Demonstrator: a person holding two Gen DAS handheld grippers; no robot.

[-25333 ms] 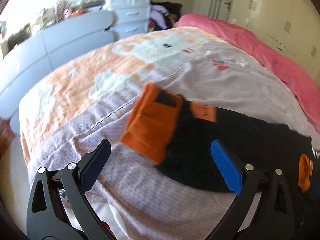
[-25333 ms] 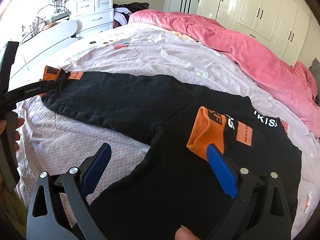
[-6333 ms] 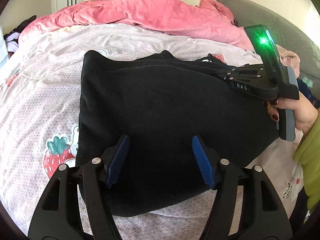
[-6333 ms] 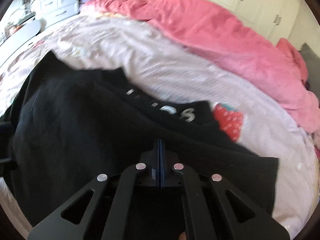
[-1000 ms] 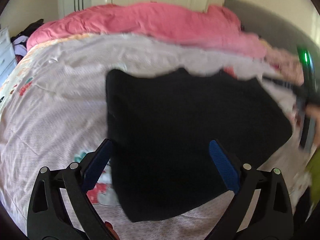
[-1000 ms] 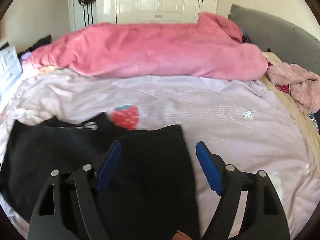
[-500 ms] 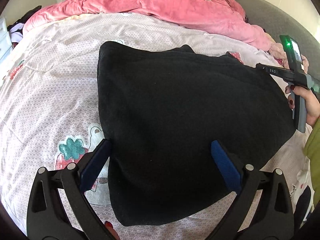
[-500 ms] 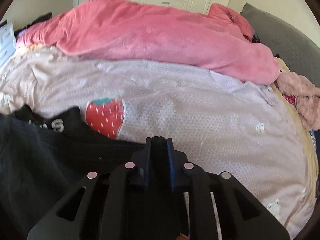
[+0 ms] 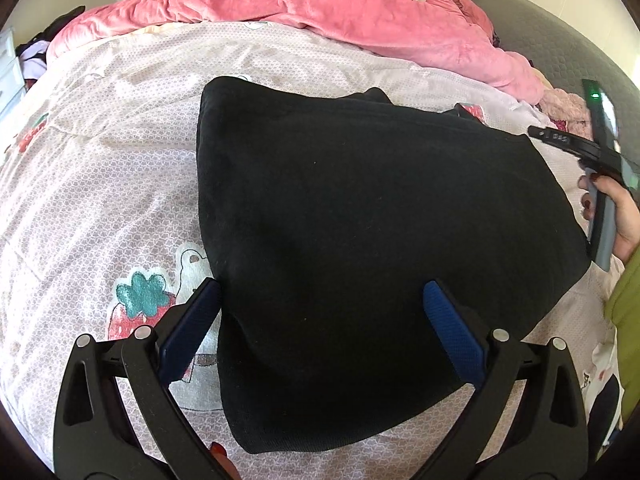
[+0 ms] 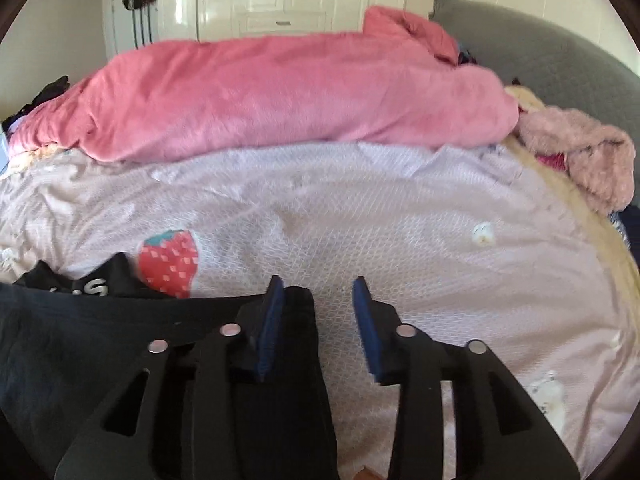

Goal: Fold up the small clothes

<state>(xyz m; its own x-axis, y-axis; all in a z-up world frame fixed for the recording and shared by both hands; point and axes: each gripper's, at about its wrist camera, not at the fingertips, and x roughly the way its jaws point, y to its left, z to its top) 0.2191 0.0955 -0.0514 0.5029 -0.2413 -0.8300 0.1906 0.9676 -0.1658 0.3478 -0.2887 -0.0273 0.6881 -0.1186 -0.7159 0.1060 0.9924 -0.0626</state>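
1. The left tongs (image 9: 320, 308) are spread wide and grasp nothing, their blue pads straddling the near end of the folded black garment (image 9: 360, 220).
2. The right tongs (image 10: 316, 312) stand parted and empty, the garment's corner just under and beside the left pad.
3. The garment lies flat on the bed (image 9: 100, 160).
4. Beyond both tongs lies a pink duvet (image 10: 280, 92).

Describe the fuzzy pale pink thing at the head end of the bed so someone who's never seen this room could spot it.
Start at the big rumpled pink blanket along the far side of the bed. Follow it right to the grey padded headboard. There lies the fuzzy pale pink garment, paler and shaggier than the blanket, bunched in a small heap.
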